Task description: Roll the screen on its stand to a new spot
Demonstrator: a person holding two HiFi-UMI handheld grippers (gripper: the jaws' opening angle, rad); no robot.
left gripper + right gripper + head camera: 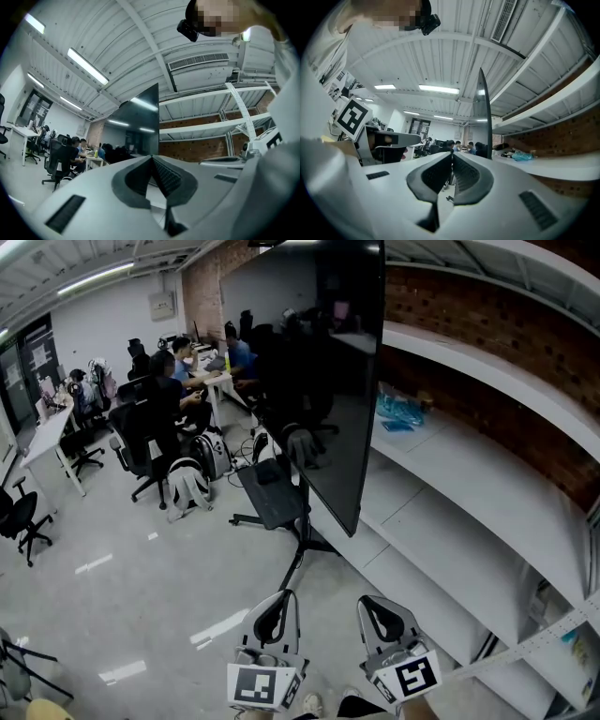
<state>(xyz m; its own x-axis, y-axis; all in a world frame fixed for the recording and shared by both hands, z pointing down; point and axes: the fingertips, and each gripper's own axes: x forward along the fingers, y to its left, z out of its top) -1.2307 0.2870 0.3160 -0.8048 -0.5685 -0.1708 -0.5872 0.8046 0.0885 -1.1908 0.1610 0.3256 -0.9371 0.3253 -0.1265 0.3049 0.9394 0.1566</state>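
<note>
Find the screen (pixel 314 371) straight ahead, upright on its stand (pixel 298 545), with one long edge close beside the white shelving (pixel 450 474). Note the left gripper (pixel 277 601) and right gripper (pixel 377 604) low in the foreground, well short of the stand. Note also the fingers of each pressed fully together, with nothing between them.

Step in hand, as judged from this layout: approach and take hold.
- Open the fingers before reaching in.
- Grip the pole or the tray (pixel 272 493) low on the stand, not the panel (tall and probably top-heavy, so likely to tip if pushed high).
- Push slowly, with both grippers level.
- Confirm that the base legs roll freely on the floor (pixel 122 587).

Keep clear of the shelving on the right by steering outward first. Watch the left side for office chairs (pixel 141 442), backpacks (pixel 192 484) on the floor near the base, and seated people at tables (pixel 47 437) beyond. Choose a path over the open floor at near left.
</note>
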